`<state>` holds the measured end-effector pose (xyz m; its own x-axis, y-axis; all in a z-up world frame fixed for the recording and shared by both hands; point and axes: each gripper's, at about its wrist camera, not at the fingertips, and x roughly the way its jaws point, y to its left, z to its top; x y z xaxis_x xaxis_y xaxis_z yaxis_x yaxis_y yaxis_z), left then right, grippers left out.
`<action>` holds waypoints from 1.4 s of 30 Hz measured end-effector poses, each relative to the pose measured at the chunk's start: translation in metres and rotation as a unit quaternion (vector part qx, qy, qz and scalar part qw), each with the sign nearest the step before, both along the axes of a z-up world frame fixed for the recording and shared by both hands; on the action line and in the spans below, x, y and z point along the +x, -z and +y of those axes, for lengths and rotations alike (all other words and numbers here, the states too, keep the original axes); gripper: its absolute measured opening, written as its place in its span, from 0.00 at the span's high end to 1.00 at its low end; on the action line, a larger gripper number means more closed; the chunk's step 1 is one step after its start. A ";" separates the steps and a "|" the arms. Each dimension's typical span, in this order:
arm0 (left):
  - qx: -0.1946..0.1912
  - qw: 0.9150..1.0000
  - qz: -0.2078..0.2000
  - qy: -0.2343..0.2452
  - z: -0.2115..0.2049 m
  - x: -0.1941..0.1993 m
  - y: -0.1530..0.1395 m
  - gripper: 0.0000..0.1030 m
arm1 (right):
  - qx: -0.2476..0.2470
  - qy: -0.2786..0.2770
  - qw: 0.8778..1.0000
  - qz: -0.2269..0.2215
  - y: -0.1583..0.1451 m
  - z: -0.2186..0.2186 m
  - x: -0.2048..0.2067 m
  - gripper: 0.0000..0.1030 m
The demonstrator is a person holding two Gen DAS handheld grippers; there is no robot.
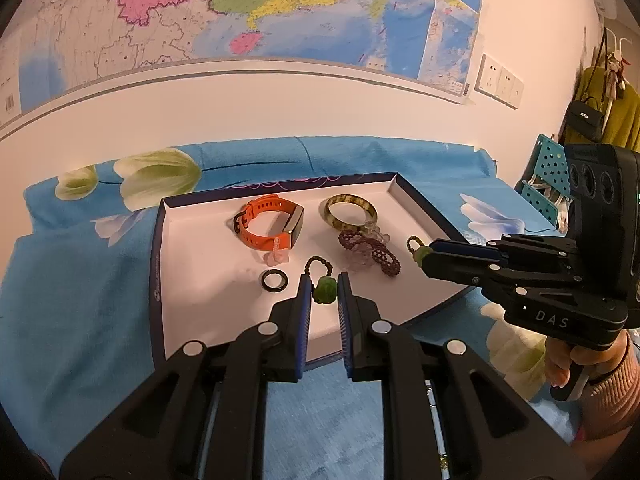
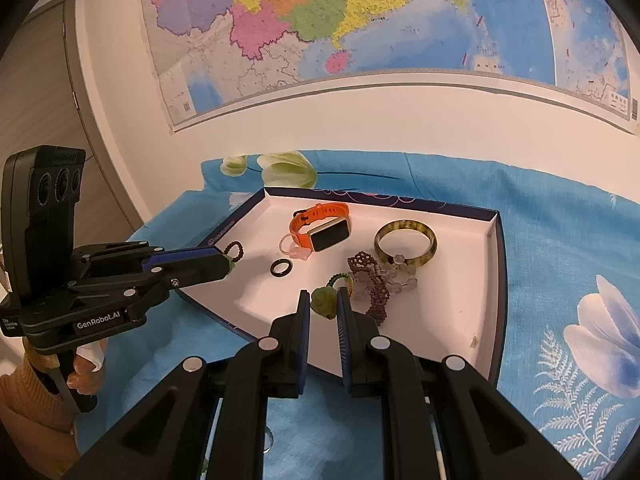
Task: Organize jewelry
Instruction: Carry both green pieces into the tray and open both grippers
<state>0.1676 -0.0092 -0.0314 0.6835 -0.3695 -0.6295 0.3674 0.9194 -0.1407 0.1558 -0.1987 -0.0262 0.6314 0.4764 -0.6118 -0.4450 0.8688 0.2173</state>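
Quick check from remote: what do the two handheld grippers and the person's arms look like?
Both are black plastic linkage grippers with blue ribbed fingers and silver round pivot pins. The right gripper reads "DAS" in white on its side; the left gripper reads "GenRobot.AI". Each carries a black camera block with round lenses. The wrists wear ribbed knit cuffs, pinkish or orange-tan depending on the view.

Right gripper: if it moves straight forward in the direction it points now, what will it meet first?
Probably the orange watch, which lies straight ahead of the right gripper, shut on a green pendant. Height is unclear, so it might touch the white tray floor first.
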 end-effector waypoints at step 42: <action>0.028 0.998 0.047 -0.036 -0.002 0.039 0.034 0.87 | -0.042 -0.005 0.998 0.036 0.022 0.014 0.034 0.89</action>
